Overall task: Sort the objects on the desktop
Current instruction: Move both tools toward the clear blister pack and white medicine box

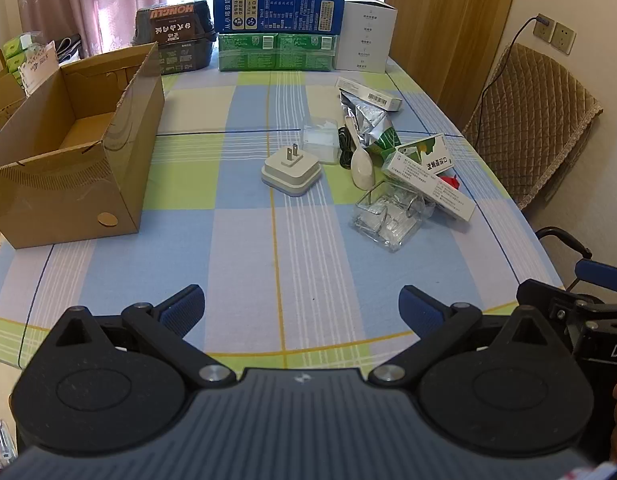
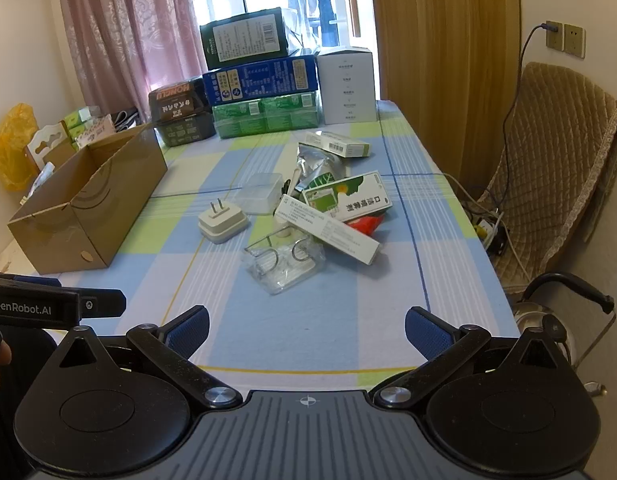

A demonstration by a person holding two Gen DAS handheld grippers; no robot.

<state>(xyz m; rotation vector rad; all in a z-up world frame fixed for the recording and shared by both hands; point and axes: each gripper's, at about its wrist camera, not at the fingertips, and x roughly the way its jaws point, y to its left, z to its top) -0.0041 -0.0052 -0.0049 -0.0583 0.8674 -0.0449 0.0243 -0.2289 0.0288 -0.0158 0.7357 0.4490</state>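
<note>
While set apart, both left gripper (image 1: 301, 307) and right gripper (image 2: 307, 330) spread wide, empty. White plug (image 1: 291, 170) mid-table, between cardboard box (image 1: 68, 168) and clutter: probably light, rigid, smooth; best gripped across flat sides.

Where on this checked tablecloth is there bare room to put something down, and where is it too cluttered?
Bare cloth runs along the near edge, between both open grippers, left gripper and right gripper, and the clutter. A second lane lies between the brown cardboard box and the white plug adapter. It is crowded right of the adapter: medicine cartons, silver foil pouch, clear plastic packet.
</note>
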